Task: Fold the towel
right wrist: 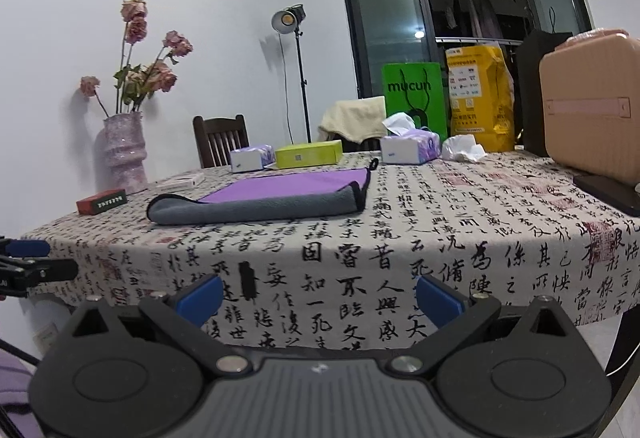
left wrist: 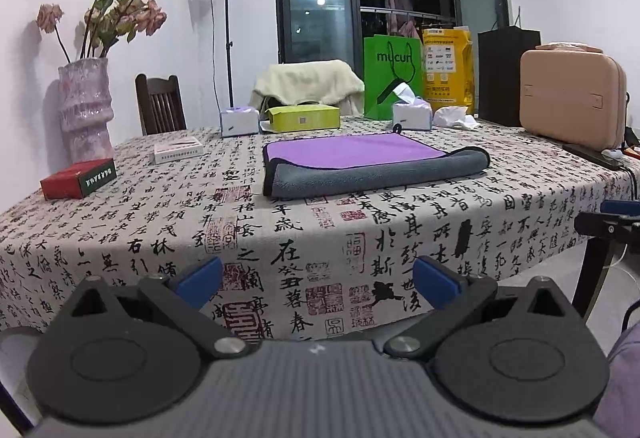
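Observation:
A towel (left wrist: pixel 360 160), purple on one face and grey on the other with a black hem, lies on the table with its near edge folded over, grey side up. It also shows in the right wrist view (right wrist: pixel 272 198). My left gripper (left wrist: pixel 318 280) is open and empty, held off the table's near edge, well short of the towel. My right gripper (right wrist: pixel 318 298) is open and empty, also below the near edge. Each gripper shows at the edge of the other's view, the right one (left wrist: pixel 612 218) and the left one (right wrist: pixel 28 258).
The table wears a calligraphy cloth (left wrist: pixel 280 238). On it stand a vase of dried roses (left wrist: pixel 84 106), a red box (left wrist: pixel 78 178), a white box (left wrist: pixel 178 150), tissue packs (left wrist: pixel 412 114), a green box (left wrist: pixel 304 117) and a pink case (left wrist: pixel 572 102). Bags stand behind.

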Action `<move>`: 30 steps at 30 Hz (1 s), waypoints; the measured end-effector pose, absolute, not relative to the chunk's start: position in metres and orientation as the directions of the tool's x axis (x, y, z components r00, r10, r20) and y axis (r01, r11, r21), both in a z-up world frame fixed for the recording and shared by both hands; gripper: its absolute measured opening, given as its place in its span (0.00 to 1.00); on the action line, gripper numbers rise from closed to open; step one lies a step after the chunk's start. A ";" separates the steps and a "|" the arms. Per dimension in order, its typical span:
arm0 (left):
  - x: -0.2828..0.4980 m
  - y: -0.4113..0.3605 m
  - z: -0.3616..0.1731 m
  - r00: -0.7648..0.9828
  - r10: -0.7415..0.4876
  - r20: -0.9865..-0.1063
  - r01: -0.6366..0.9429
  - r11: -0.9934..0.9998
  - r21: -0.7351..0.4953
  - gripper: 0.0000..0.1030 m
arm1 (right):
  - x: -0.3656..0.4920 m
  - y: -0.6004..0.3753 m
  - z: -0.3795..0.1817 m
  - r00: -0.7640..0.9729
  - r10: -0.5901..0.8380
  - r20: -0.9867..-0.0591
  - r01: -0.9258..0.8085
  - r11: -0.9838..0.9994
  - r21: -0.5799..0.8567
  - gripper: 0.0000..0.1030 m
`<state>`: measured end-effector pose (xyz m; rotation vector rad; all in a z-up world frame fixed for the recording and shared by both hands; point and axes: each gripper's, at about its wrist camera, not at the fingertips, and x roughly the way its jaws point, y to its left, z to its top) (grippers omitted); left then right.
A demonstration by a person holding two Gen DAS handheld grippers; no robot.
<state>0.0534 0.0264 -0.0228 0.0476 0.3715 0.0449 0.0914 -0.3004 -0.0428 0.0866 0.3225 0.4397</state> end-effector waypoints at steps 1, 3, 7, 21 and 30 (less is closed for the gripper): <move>0.056 0.027 -0.023 0.930 0.054 -0.364 -0.038 0.998 0.052 1.00 | 0.094 -0.301 -0.044 0.856 0.428 -0.290 -0.401 0.904 0.150 1.00; 0.061 0.030 -0.022 0.930 0.052 -0.365 -0.040 0.998 0.041 1.00 | 0.099 -0.301 -0.044 0.855 0.427 -0.293 -0.401 0.904 0.149 1.00; 0.073 0.035 -0.023 0.927 0.047 -0.373 -0.036 0.999 0.037 1.00 | 0.108 -0.298 -0.043 0.856 0.422 -0.299 -0.402 0.906 0.130 0.99; 0.131 0.050 -0.017 0.931 0.053 -0.361 -0.027 0.997 0.075 1.00 | 0.154 -0.293 -0.030 0.886 0.381 -0.266 -0.402 0.915 -0.027 0.98; 0.182 0.062 -0.005 0.936 0.042 -0.349 -0.022 0.998 0.061 0.99 | 0.205 -0.285 -0.022 0.856 0.440 -0.273 -0.460 0.888 -0.010 0.93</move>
